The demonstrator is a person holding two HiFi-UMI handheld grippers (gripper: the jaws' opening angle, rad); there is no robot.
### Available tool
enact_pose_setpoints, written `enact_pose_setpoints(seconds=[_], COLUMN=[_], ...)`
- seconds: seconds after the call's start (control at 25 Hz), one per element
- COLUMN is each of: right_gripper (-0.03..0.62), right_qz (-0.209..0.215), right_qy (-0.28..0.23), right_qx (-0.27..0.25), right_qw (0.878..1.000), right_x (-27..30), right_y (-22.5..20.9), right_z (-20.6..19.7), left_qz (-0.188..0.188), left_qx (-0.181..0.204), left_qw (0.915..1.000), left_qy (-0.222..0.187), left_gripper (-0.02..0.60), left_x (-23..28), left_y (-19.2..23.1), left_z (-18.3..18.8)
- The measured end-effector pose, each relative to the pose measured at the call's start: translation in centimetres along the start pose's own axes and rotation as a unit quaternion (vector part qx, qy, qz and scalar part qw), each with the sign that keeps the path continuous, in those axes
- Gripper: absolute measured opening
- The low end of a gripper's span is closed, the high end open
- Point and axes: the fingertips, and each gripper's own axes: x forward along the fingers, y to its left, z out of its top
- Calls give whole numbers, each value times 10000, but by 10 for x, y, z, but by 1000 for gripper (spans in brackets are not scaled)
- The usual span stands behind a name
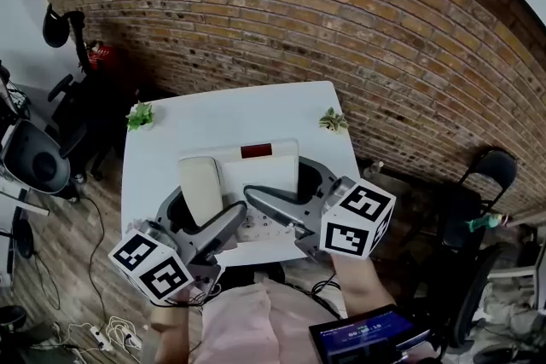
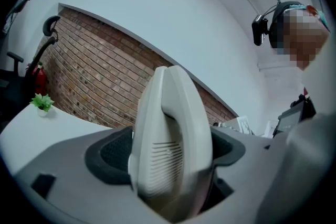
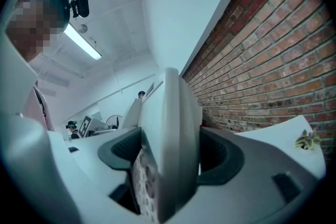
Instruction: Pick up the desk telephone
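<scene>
The left gripper point(image 1: 198, 213) is closed wide on the cream handset point(image 2: 170, 149), which fills the gap between its jaws. The right gripper point(image 1: 299, 190), also spread wide, clamps the opposite edge of the desk telephone point(image 1: 260, 175). The telephone spans between the two grippers, over the near edge of the white worktop point(image 1: 256, 111).

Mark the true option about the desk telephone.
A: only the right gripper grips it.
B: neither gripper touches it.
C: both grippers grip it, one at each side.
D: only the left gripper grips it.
C: the left gripper clamps the handset of the desk telephone, and the right gripper clamps its opposite edge.
</scene>
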Motion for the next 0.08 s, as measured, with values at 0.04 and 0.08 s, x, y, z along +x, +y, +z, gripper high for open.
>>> enact_pose_setpoints(seconds=[0.04, 0.08], right_gripper=[328, 328], right_qz=[7, 13], right_qy=[0, 0], right_qx=[-2, -3], right_qw=[10000, 10000], right_x=[1, 1], right_y=[0, 0], right_z=[0, 1], left_qz=[10, 20], left_qx=[2, 4], left_qw=[10000, 10000], left_qy=[-6, -13], left_gripper=[433, 433], left_x=[0, 0], left_y=[0, 1], left_z=[0, 1])
